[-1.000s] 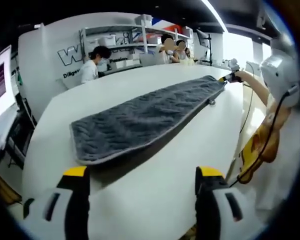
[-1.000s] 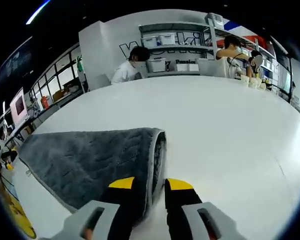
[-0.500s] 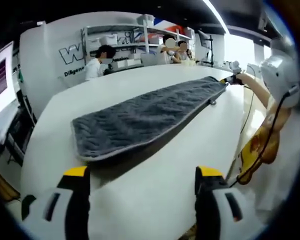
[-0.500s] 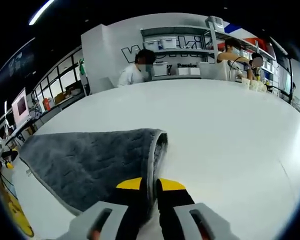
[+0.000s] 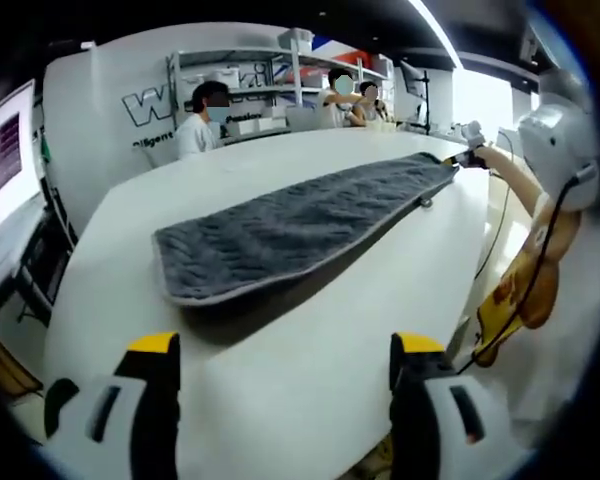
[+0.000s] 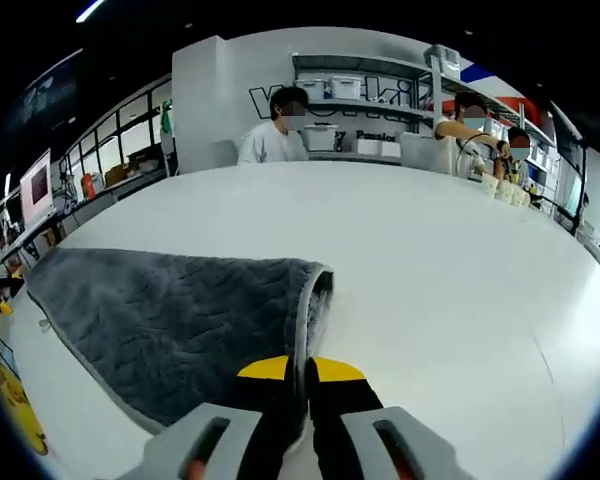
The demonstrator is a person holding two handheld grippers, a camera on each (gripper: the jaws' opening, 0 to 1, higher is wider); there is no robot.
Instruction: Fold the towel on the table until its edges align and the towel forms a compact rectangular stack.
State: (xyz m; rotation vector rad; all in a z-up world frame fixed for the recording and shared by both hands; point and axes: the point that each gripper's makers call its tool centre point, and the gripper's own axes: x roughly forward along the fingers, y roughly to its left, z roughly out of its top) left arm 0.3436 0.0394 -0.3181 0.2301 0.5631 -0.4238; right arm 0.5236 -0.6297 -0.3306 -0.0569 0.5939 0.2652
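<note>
A long grey towel (image 5: 290, 230) lies stretched across the white table (image 5: 310, 390), with a dark shadow along its near edge. My left gripper (image 5: 285, 350) hovers open over bare table, a short way in front of the towel's near end and touching nothing. At the towel's far end, the right gripper (image 5: 467, 156) pinches a corner, with a person's arm behind it. In the right gripper view, the right gripper (image 6: 302, 370) is shut on the towel's (image 6: 170, 320) light-trimmed, folded-over edge. The cloth spreads away to the left.
People sit and stand at the table's far side (image 6: 272, 128), in front of shelves with bins (image 5: 250, 75). A monitor (image 5: 0, 160) stands at the left. Past the table's right edge hang a cable and a yellow object (image 5: 515, 295). Bare tabletop (image 6: 450, 280) spreads to the right of the towel.
The right jaws have gone from a small gap beside the towel's edge to shut on it. The left gripper stays open; its view has shifted slightly.
</note>
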